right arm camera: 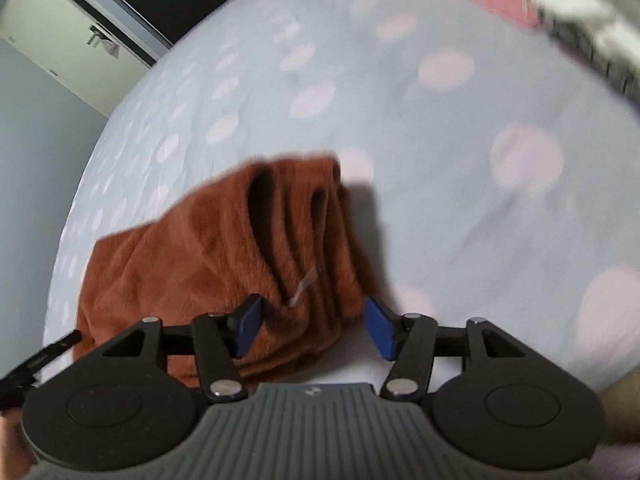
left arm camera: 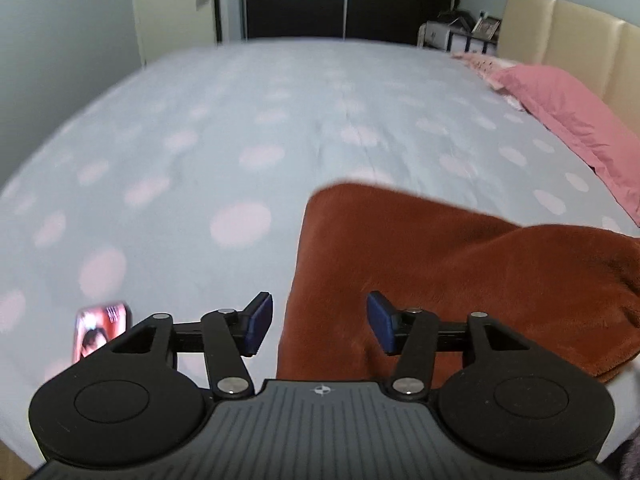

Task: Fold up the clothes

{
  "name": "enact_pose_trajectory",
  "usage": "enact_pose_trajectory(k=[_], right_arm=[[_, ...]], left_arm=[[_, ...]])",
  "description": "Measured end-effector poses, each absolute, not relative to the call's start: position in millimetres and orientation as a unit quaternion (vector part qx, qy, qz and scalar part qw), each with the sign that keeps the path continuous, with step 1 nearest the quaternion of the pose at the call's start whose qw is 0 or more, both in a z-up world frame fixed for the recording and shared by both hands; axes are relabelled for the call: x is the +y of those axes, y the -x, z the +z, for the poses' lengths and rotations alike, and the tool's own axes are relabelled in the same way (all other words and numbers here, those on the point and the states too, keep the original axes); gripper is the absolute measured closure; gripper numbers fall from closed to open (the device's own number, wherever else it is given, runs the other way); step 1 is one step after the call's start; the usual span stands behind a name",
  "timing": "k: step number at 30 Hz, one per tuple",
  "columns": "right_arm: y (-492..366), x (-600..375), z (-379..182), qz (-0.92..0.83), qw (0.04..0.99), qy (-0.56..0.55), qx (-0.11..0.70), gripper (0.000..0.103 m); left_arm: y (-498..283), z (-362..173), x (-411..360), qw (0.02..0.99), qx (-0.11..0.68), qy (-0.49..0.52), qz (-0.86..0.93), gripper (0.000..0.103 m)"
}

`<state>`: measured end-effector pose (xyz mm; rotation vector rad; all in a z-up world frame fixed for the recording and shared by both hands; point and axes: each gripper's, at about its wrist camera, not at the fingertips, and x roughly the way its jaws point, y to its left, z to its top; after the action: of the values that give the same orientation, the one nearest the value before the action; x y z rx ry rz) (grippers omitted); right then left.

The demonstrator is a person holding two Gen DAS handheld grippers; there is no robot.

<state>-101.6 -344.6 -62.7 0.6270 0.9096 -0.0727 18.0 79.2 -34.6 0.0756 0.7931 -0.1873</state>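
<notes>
Right wrist view shows the rust-brown fleece garment (right arm camera: pixel 240 272) bunched in ridges at lower centre on the bed (right arm camera: pixel 440 140), both the right gripper (right arm camera: pixel 316 330) and left gripper (left arm camera: pixel 320 326) with fingers spread and pinching nothing, so the loose folds may slump apart.

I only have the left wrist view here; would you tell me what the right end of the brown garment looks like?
Observer: In the right wrist view the brown garment is bunched into deep upright folds at that end.
Operator: Is the right gripper holding it?
Observer: No, the right gripper is open; the folds sit between its pads without being pinched.
Operator: Anything else on the fabric?
Observer: A small pale tag shows among the folds, near the gripper.
</notes>
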Motion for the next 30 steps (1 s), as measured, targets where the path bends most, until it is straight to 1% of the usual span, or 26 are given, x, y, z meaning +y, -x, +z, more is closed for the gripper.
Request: enact_pose_trajectory(k=[1, 2, 4, 8, 10, 12, 13, 15, 22, 30], right_arm=[[101, -346, -57, -0.038, 0.858, -0.29, 0.422, 0.035], [100, -347, -54, -0.041, 0.863, -0.287, 0.413, 0.035], [93, -351, -52, -0.045, 0.868, -0.29, 0.4, 0.035], [75, -355, -61, -0.041, 0.864, -0.309, 0.396, 0.033], [67, -356, -66, -0.032, 0.86, -0.313, 0.401, 0.03], [60, -356, -70, -0.015, 0.86, -0.311, 0.403, 0.026], [58, -357, -71, -0.007, 0.862, -0.306, 0.404, 0.023], [56, -357, -75, 0.003, 0.864, -0.297, 0.407, 0.021], [37, -370, -103, 0.013, 0.844, -0.316, 0.433, 0.022], [5, -378, -132, 0.041, 0.819, -0.357, 0.447, 0.022]], left_arm=[[-19, -33, 74, 0.917, 0.383, -0.037, -0.104, 0.053], [-19, -31, 68, 0.917, 0.38, -0.038, -0.117, 0.053], [-23, -30, 52, 0.913, 0.378, -0.037, -0.152, 0.058], [-31, -33, 9, 0.903, 0.372, -0.063, -0.205, 0.062], [-36, -40, -9, 0.894, 0.382, -0.072, -0.223, 0.07], [-43, -50, -24, 0.881, 0.399, -0.072, -0.242, 0.072], [-46, -55, -31, 0.876, 0.406, -0.074, -0.25, 0.072], [-49, -64, -45, 0.867, 0.415, -0.085, -0.263, 0.072], [-72, -98, -74, 0.849, 0.448, -0.097, -0.264, 0.072], [-84, -110, -82, 0.849, 0.448, -0.106, -0.26, 0.072]])
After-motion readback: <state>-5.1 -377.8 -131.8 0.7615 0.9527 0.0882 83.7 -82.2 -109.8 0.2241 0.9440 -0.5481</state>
